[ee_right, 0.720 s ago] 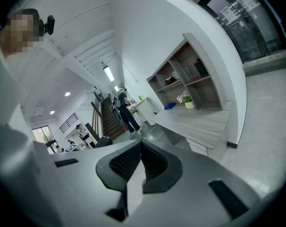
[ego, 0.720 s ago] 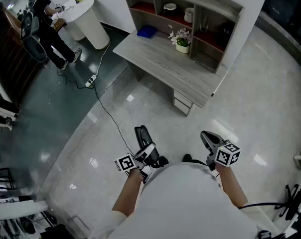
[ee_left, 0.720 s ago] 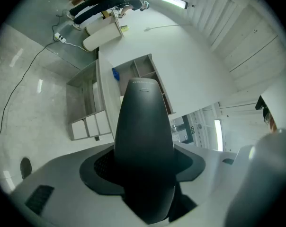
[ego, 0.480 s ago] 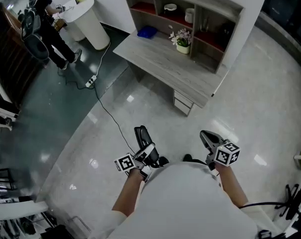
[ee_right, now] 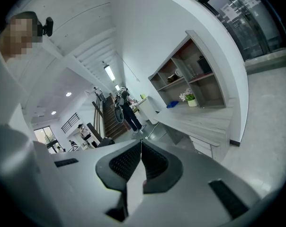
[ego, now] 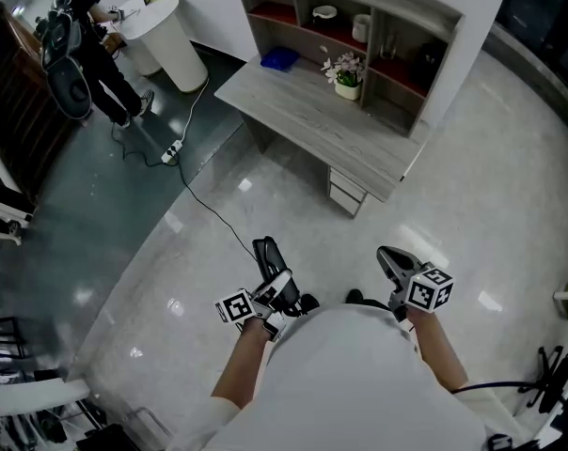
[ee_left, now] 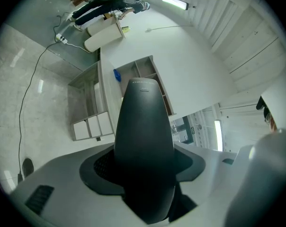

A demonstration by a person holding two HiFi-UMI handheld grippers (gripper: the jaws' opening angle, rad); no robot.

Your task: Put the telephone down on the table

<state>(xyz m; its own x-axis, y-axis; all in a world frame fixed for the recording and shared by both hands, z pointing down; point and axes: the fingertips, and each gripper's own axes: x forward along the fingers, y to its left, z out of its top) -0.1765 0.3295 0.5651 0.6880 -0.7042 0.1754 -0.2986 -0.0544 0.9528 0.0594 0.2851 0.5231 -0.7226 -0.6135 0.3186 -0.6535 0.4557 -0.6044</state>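
The left gripper (ego: pixel 282 291) clamps the black telephone (ego: pixel 268 254), the right gripper (ego: pixel 395 267) is closed and empty; with the table (ego: pixel 298 120) far off, a slackening clamp could drop it on the floor (ego: pixel 293 209).

The telephone (ee_left: pixel 143 141) is matte black. The desk (ego: pixel 303 125) is pale grey wood grain; its shelf unit (ego: pixel 276 14) is red inside. One small object (ego: pixel 279 59) is blue. The floor (ego: pixel 472 186) is glossy mottled white. The left gripper (ego: pixel 266 250) and right gripper (ego: pixel 388 256) carry black-and-white square-patterned cubes.
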